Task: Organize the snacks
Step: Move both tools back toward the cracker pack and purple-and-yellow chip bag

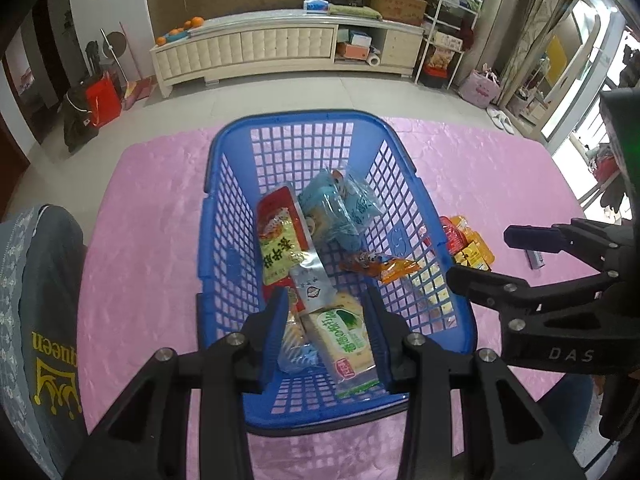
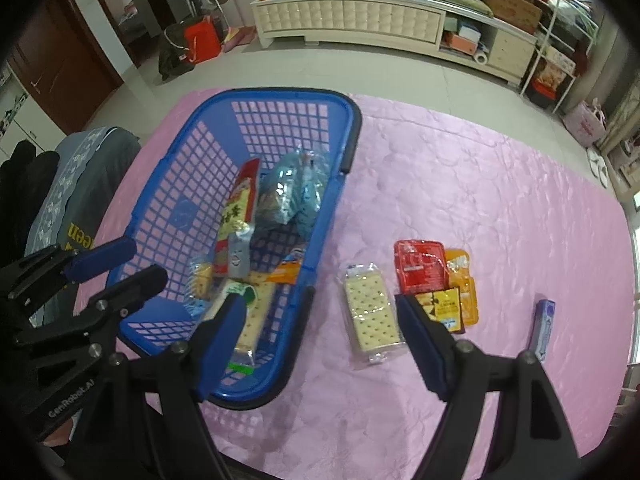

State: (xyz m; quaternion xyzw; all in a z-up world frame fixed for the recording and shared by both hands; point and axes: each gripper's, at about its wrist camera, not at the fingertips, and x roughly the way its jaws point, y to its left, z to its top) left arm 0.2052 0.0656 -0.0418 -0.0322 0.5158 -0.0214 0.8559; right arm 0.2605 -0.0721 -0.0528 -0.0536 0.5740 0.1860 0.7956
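Blue basket (image 1: 224, 216) on the pink cloth (image 2: 480, 184) is my landmark.

My left gripper (image 1: 328, 320) hangs over the basket's near end, jaws partly apart, nothing pinched between the pads; a green-labelled cracker pack (image 1: 344, 340) lies below in the gap. Also inside the basket: light-blue packets (image 1: 340, 208) toward the far end, a red-and-yellow packet (image 1: 278, 236) against the left wall, an orange packet (image 1: 384, 266) by the right wall.

My right gripper (image 2: 320, 320) stands wide, empty, straddling the basket's right wall.

Right of the basket on the cloth: clear cracker pack (image 2: 372, 316), then red packet (image 2: 420, 266) with orange and brown packets touching it, overlap unclear. Farthest out, a small blue-purple box (image 2: 544, 326).
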